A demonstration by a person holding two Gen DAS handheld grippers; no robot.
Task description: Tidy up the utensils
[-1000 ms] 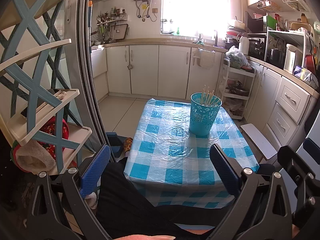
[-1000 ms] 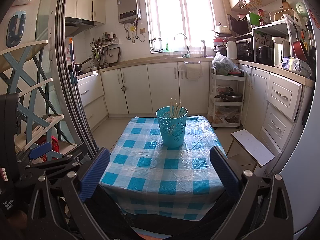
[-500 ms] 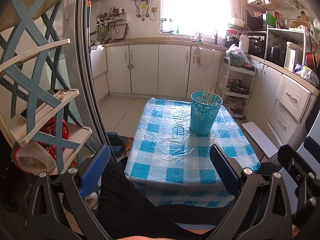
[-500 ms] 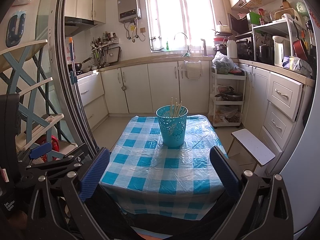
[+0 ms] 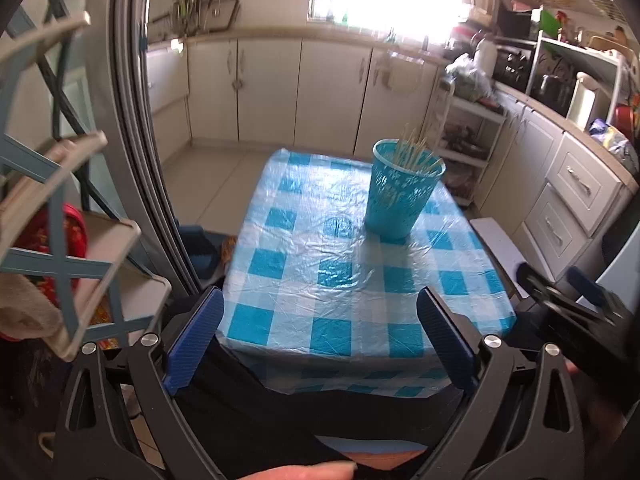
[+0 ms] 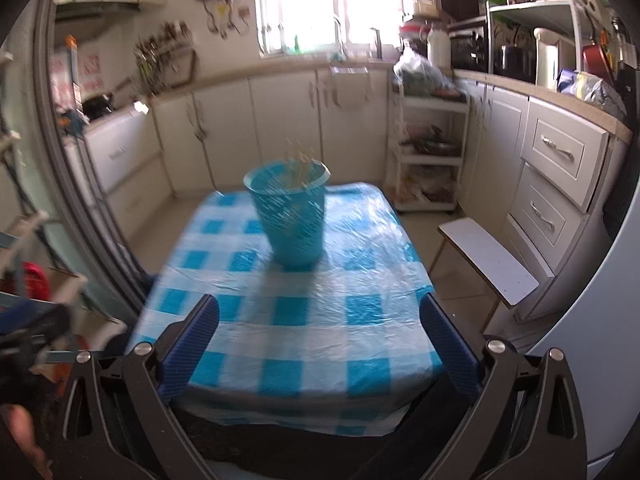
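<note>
Both hand-held grippers point(image 5: 320, 336) point(image 6: 318, 340) agape, empty.

- We see a tablecloth point(image 5: 320, 280) checked in bright blue and white.
- We see a turquoise cup point(image 5: 402, 196) with a lacy cut-out pattern, holding pale tan sticks point(image 5: 416, 152).
- Our left gripper point(image 5: 320, 336) and right gripper point(image 6: 320, 340) have black frames and ribbed dark blue pads point(image 5: 196, 336).
- We see cream cabinets point(image 5: 264, 88).
- We see a white stool point(image 6: 488, 264).
- We see a grey-blue and beige rack point(image 5: 60, 208).
</note>
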